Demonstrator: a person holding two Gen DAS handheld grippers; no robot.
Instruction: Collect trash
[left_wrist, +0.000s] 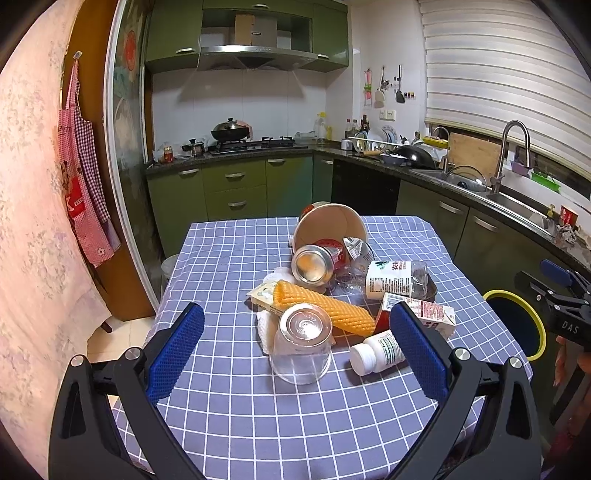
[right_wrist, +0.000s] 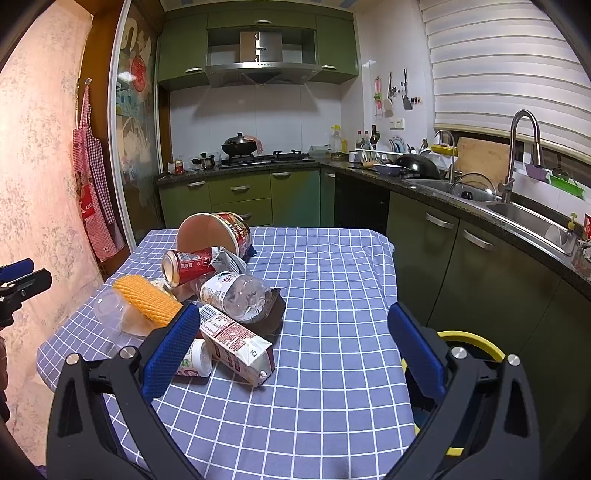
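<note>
- Blue-padded and black-framed, my left claw (left_wrist: 296, 338) is spread wide above the checked tablecloth (left_wrist: 229, 258) and pinches nothing.
- Between its fingers, just ahead, a clear plastic cup (left_wrist: 301, 341) lies on its side, base toward me, on white tissue (left_wrist: 267, 328).
- Beyond the cup, a yellow corn-shaped piece (left_wrist: 325, 308) runs slantwise from the left back toward my right finger.
- Farther ahead, a red can (left_wrist: 314, 264) lies with its metal base toward me; behind it a paper noodle bowl (left_wrist: 328, 225) is tipped on its side.
- Against my left claw's right finger: a white pill bottle (left_wrist: 375, 352), and behind that finger a red-and-white carton (left_wrist: 424, 312); a crushed clear water bottle (left_wrist: 399, 278) lies beyond the carton.
- Past the cloth's right edge, a yellow-rimmed bin (left_wrist: 517, 325) stands below table level.
- My right claw (right_wrist: 293, 345) is likewise spread and empty, over bare cloth to the right of the heap.
- In its view, the carton (right_wrist: 236, 341) and pill bottle (right_wrist: 195, 360) lie just beside its left finger; the bin's rim (right_wrist: 469, 341) shows behind its right finger.
</note>
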